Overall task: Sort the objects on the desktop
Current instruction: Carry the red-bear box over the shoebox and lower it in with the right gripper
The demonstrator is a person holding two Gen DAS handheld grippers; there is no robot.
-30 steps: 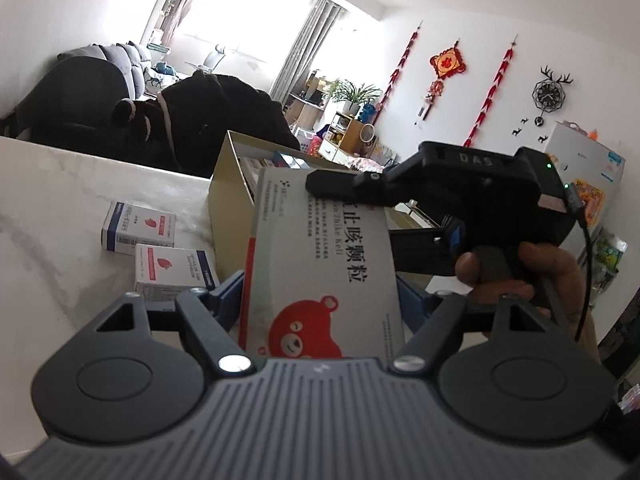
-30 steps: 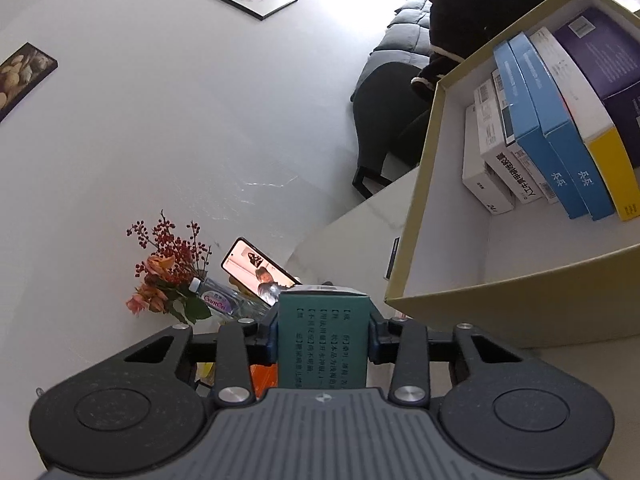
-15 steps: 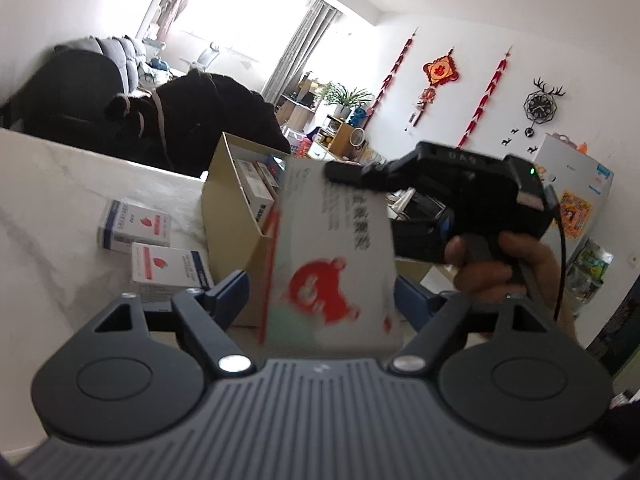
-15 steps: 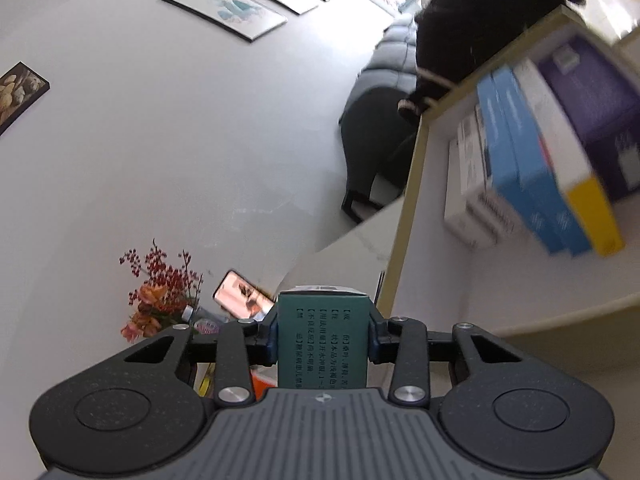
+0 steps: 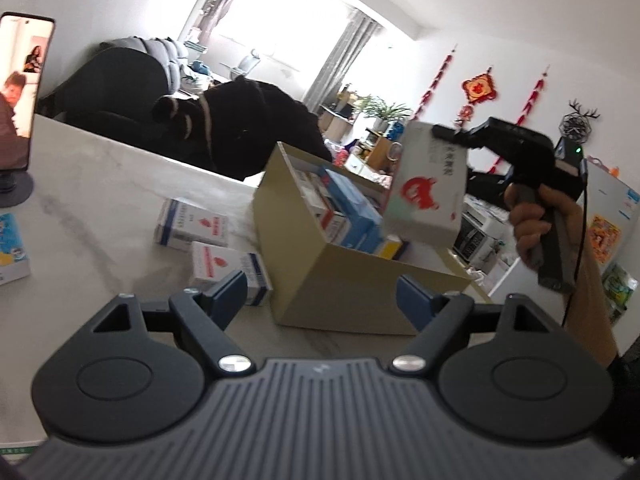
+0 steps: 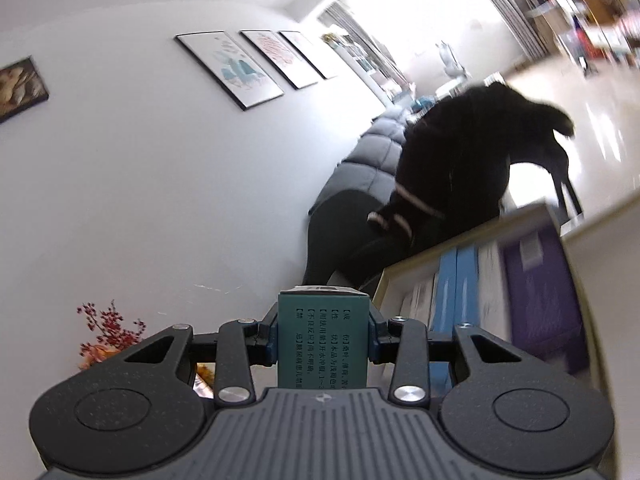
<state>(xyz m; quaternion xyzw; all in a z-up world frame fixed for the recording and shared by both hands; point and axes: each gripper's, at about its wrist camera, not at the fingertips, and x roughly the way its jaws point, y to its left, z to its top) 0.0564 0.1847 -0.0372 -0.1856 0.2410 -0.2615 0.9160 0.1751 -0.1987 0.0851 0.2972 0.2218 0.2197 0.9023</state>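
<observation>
White carton (image 5: pixel 428 196) with red bear print, teal side (image 6: pixel 323 340). Tan box (image 5: pixel 340 284) packed with blue (image 5: pixel 356 212), white and purple (image 6: pixel 540 292) packs. White marbled table (image 5: pixel 100 184), grey veins.

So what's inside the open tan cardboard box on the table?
Inside the tan cardboard box, upright packets: blue cartons, white ones, a purple carton. Its bottom is hidden.

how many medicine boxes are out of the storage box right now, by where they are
lying on the table: 3, namely two red and white boxes and a blue cartoon box
held in the right gripper above the cardboard box: 1, the red bear box
total: 4
</observation>
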